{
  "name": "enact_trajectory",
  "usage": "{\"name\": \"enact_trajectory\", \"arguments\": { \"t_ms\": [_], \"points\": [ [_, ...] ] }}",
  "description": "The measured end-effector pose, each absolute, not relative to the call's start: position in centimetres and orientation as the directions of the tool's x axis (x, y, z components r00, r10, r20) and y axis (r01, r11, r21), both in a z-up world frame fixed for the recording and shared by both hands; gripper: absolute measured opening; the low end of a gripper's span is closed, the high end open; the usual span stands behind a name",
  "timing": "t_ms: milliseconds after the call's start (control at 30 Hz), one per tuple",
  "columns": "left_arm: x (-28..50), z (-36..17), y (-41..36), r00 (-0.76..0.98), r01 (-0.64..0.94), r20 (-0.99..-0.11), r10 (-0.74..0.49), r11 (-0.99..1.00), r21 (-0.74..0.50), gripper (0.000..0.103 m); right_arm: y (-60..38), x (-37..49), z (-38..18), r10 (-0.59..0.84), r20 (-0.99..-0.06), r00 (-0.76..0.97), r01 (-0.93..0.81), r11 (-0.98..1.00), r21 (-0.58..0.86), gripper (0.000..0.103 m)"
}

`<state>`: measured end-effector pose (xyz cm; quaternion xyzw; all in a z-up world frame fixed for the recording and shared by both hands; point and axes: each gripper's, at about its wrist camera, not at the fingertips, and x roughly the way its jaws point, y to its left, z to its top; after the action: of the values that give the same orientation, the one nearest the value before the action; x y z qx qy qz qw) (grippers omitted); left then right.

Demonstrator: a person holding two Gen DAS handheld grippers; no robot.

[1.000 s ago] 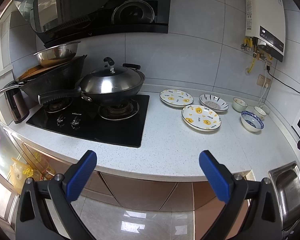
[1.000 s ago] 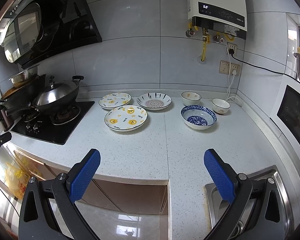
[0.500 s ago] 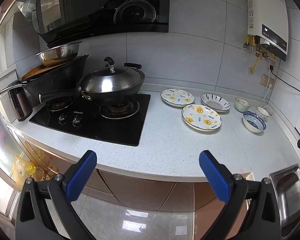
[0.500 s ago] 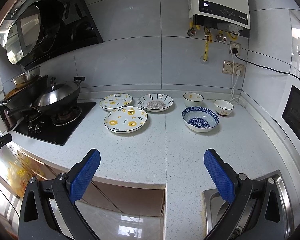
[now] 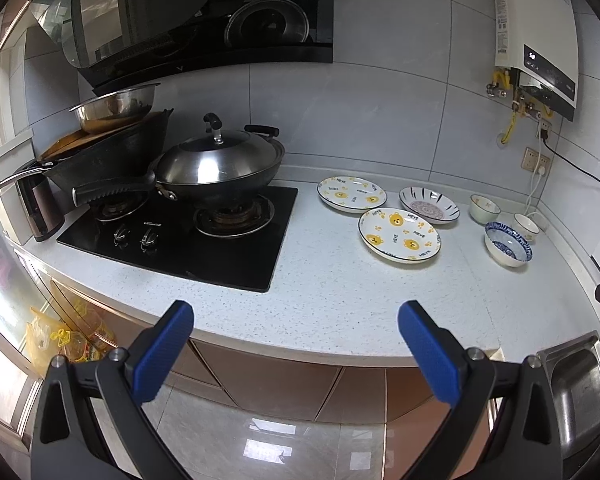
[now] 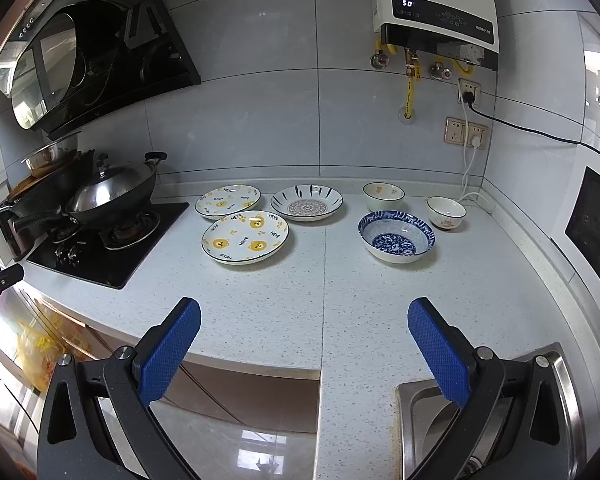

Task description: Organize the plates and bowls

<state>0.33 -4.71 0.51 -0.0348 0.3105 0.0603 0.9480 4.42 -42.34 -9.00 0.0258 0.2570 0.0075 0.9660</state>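
"HEYE" rings the near bear plate (image 6: 245,237) and the far bear plate (image 6: 227,200), while the water heater (image 6: 436,8) display reads "50".

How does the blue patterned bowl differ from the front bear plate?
The blue patterned bowl is deep with a dark blue floral inside; the front bear plate is shallow, white, with yellow bears. The bowl sits nearer the sink, the plate nearer the stove. Both stand upright, apart, unstacked on the counter.
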Motion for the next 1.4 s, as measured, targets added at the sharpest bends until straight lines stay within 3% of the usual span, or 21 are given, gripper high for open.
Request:
{"name": "enact_trajectory", "arguments": {
  "t_ms": [567,867,1133,1400],
  "points": [
    [6.6,0.1,-9.5,0.802,-0.02,-0.598,0.004,1.0,-0.02,0.103,-40.6,8.4,-9.4,0.114,-0.518,0.848,-0.122,0.992,0.018,0.102],
    [21.9,-5.5,-9.2,0.713,0.08,-0.687,-0.139,0.99,-0.117,0.103,-37.3,19.5,-12.3,0.111,-0.581,0.807,-0.11,0.993,0.037,0.102],
    [36.6,-12.3,-9.9,0.572,0.179,-0.799,-0.185,0.979,-0.099,0.103,-35.1,34.4,-18.0,0.082,-0.738,0.67,-0.036,0.996,0.078,0.102],
    [45.6,-18.3,-11.4,0.381,0.198,-0.885,-0.268,0.958,-0.205,0.102,-35.5,43.3,-23.6,0.143,-0.835,0.532,0.001,0.986,0.169,0.102]
  ]
}}
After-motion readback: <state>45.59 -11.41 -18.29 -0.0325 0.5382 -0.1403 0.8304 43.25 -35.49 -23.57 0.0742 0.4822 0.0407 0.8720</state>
